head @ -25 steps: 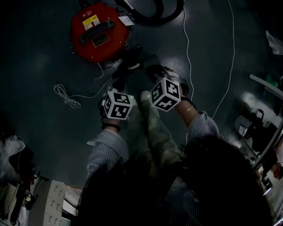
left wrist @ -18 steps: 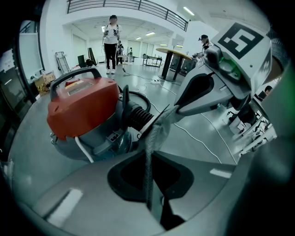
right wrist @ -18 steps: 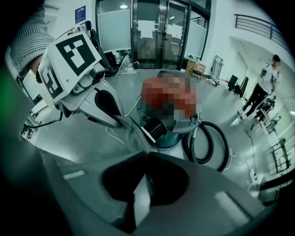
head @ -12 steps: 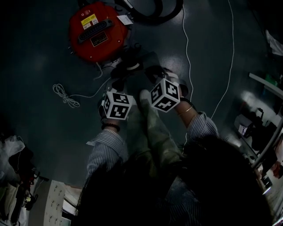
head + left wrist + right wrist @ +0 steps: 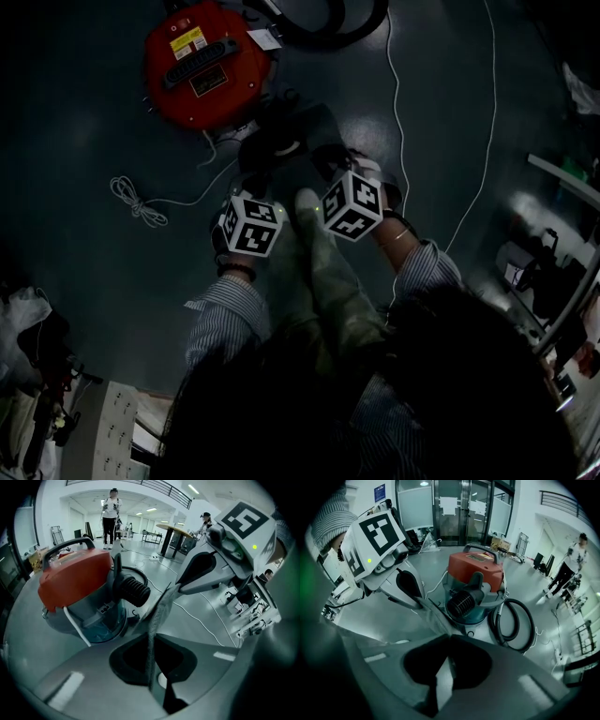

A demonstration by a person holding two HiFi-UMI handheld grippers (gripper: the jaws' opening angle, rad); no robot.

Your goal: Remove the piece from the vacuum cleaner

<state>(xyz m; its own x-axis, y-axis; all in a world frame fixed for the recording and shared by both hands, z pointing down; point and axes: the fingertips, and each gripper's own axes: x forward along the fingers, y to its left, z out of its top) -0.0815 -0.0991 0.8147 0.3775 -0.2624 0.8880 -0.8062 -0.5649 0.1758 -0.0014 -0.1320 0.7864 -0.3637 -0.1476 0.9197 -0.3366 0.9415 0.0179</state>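
Note:
The red-topped vacuum cleaner [image 5: 202, 61] [image 5: 79, 581] [image 5: 476, 573] stands on the floor in front of me. Its black hose port faces both grippers. A thin grey flexible piece [image 5: 161, 613] [image 5: 433, 616] stretches between the two grippers, clear of the vacuum; in the head view it shows only as a dark shape [image 5: 286, 131]. My left gripper [image 5: 258, 183] [image 5: 152, 637] is shut on one end of it. My right gripper [image 5: 323, 164] [image 5: 449, 641] is shut on the other end. In each gripper view the other gripper's marker cube shows close by.
A black hose [image 5: 328, 28] [image 5: 511, 620] lies coiled beside the vacuum. A white cable [image 5: 398, 94] runs across the floor, and a bundled cord [image 5: 136, 202] lies to the left. My leg [image 5: 323, 272] is under the grippers. People [image 5: 110, 513] [image 5: 569, 569] stand far off.
Almost nothing differs. The vacuum sits slightly higher and further left in the head view, and both grippers keep their hold on the grey piece.

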